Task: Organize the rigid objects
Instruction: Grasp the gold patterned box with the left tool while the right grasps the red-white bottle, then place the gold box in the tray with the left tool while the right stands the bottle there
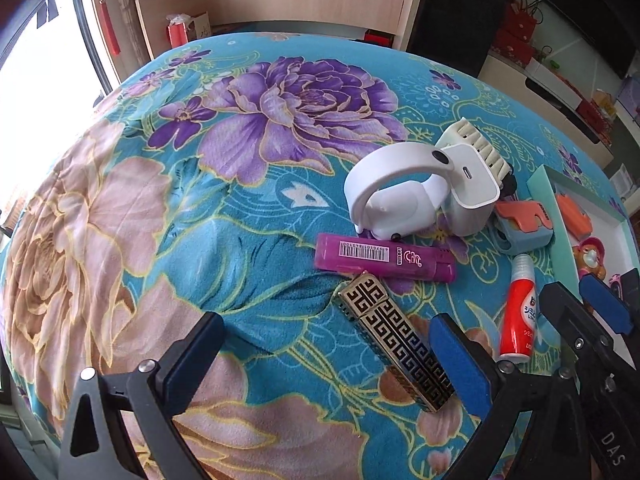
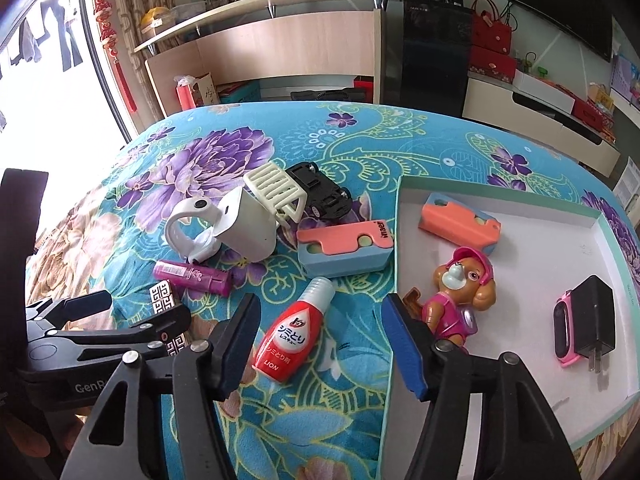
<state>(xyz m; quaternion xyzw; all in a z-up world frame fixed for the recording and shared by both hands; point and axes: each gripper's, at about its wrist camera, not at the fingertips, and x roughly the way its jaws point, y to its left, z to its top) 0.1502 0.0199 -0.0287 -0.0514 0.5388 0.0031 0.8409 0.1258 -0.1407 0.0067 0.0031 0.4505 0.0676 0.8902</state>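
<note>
A black-and-gold patterned case [image 1: 400, 340] lies on the floral cloth between the fingers of my open left gripper [image 1: 332, 360], nearer the right finger. A purple lighter [image 1: 384, 258] lies just beyond it. A red and white bottle [image 2: 294, 334] lies between the fingers of my open right gripper [image 2: 320, 344]; it also shows in the left wrist view [image 1: 520, 312]. A white tray [image 2: 540, 300] at right holds an orange-blue block [image 2: 460, 222], a pup toy [image 2: 460, 288] and a black charger [image 2: 592, 322] on a pink band.
A white watch band [image 1: 388, 192], white charger cube [image 1: 472, 196], cream clip [image 2: 276, 192], black toy car [image 2: 320, 194] and another orange-blue block [image 2: 344, 252] lie clustered mid-cloth. The left gripper [image 2: 120, 320] shows at left in the right wrist view.
</note>
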